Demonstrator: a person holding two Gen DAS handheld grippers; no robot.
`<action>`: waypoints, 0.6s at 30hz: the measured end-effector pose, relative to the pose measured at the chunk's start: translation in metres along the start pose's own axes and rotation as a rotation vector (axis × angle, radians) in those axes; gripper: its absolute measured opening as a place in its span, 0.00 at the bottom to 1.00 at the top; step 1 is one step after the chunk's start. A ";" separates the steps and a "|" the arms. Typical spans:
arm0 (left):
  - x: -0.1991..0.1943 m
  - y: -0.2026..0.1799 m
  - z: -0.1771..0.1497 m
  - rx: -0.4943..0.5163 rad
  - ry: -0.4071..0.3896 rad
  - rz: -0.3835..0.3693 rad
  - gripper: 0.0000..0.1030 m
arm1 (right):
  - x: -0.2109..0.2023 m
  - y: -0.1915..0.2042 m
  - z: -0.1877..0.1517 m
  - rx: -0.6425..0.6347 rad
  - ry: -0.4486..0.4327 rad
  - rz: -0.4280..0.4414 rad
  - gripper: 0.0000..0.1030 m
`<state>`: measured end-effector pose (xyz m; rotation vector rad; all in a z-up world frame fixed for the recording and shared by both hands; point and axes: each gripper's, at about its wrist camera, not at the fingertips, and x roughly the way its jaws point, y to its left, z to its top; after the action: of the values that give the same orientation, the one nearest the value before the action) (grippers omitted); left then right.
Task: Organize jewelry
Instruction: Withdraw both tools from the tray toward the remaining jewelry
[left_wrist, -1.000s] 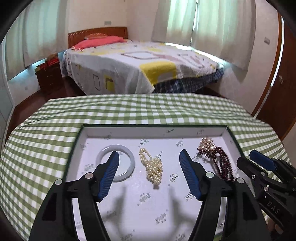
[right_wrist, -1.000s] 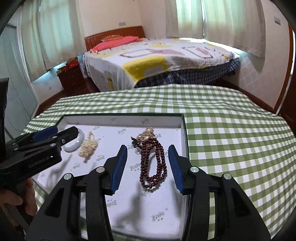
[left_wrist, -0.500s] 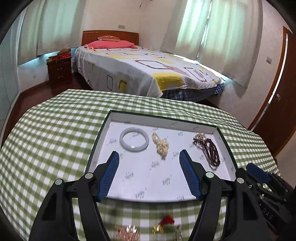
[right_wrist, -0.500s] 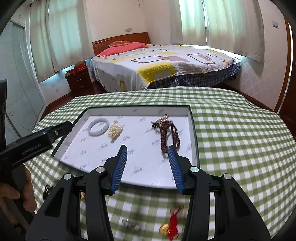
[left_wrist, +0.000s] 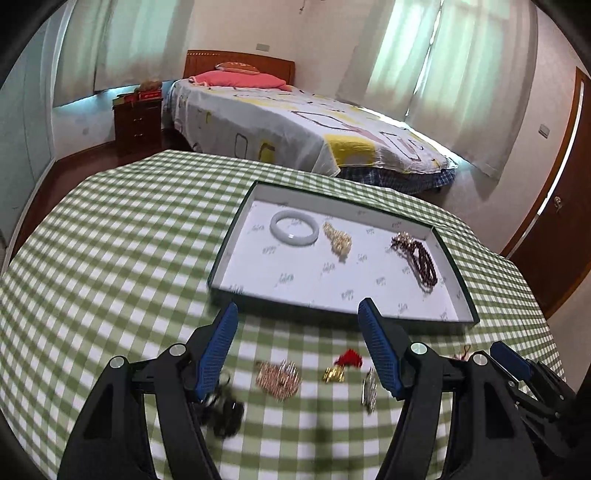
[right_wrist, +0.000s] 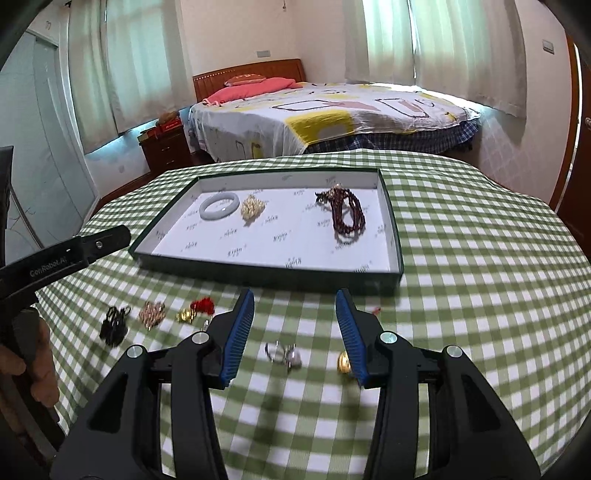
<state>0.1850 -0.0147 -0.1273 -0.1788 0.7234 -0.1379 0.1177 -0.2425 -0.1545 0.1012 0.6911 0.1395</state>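
Observation:
A shallow dark-rimmed tray (left_wrist: 458, 291) (right_wrist: 391, 236) holds a white bangle (left_wrist: 294, 227) (right_wrist: 219, 205), a pearl piece (left_wrist: 337, 240) (right_wrist: 252, 208) and a dark red bead string (left_wrist: 421, 258) (right_wrist: 345, 216). On the cloth in front of it lie a black piece (left_wrist: 225, 410) (right_wrist: 114, 325), a rose-gold piece (left_wrist: 279, 378) (right_wrist: 152, 313), a red-and-gold charm (left_wrist: 341, 365) (right_wrist: 195, 310), a silver piece (left_wrist: 369, 389) (right_wrist: 282, 354) and a gold bead (right_wrist: 343, 363). My left gripper (left_wrist: 297, 326) is open above the loose pieces. My right gripper (right_wrist: 293, 314) is open above the silver piece.
The table has a green checked cloth (left_wrist: 110, 240) (right_wrist: 480, 258). A bed (left_wrist: 295, 122) (right_wrist: 332, 114) stands beyond it, with a wooden nightstand (left_wrist: 136, 118) at the left and a wooden door (left_wrist: 569, 221) at the right.
Both grippers have pulled back from over the tray toward the near edge of the table. The loose pieces in front of the tray have come into view. Both stay open.

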 end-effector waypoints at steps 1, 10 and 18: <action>-0.003 0.002 -0.005 -0.002 0.000 0.005 0.64 | 0.000 0.000 -0.003 0.000 0.003 0.001 0.44; -0.016 0.018 -0.038 0.003 -0.011 0.063 0.64 | 0.004 0.008 -0.027 -0.020 0.022 0.008 0.44; -0.010 0.037 -0.052 -0.010 -0.012 0.124 0.64 | 0.024 0.012 -0.029 -0.038 0.052 -0.003 0.44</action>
<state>0.1450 0.0169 -0.1672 -0.1432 0.7216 -0.0148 0.1161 -0.2253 -0.1899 0.0606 0.7403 0.1530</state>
